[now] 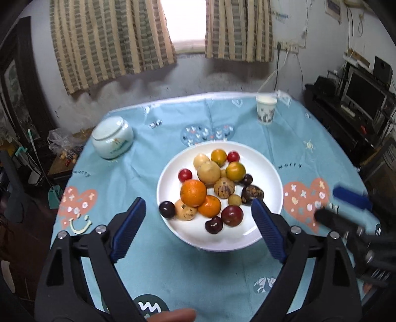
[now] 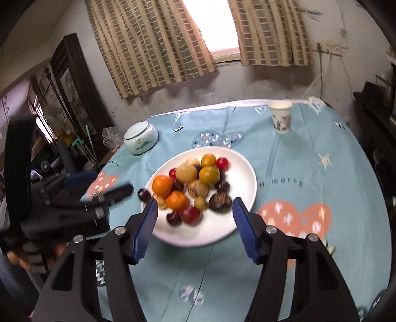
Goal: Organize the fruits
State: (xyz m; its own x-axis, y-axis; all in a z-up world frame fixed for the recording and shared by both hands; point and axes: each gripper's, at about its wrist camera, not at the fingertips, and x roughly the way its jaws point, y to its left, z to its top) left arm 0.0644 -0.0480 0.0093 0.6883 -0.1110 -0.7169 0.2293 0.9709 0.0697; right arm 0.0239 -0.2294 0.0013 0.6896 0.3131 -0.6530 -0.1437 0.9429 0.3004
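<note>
blue tablecloth [image 1: 198, 272] under curtained window [image 1: 189, 22].

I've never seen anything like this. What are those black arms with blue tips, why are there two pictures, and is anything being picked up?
There is no robot here: a person holds a two-fingered gripping tool in each hand, and each tool carries a wide-angle camera looking along its fingers. One picture comes from the left gripper, the other from the right gripper; each also catches the other tool at its edge. The blue tips are ribbed pads. On the blue tablecloth stands a white plate piled with small fruits, such as an orange. Farther back are a lidded ceramic jar and a paper cup. Both grippers stand open and empty; nothing is held.
</note>
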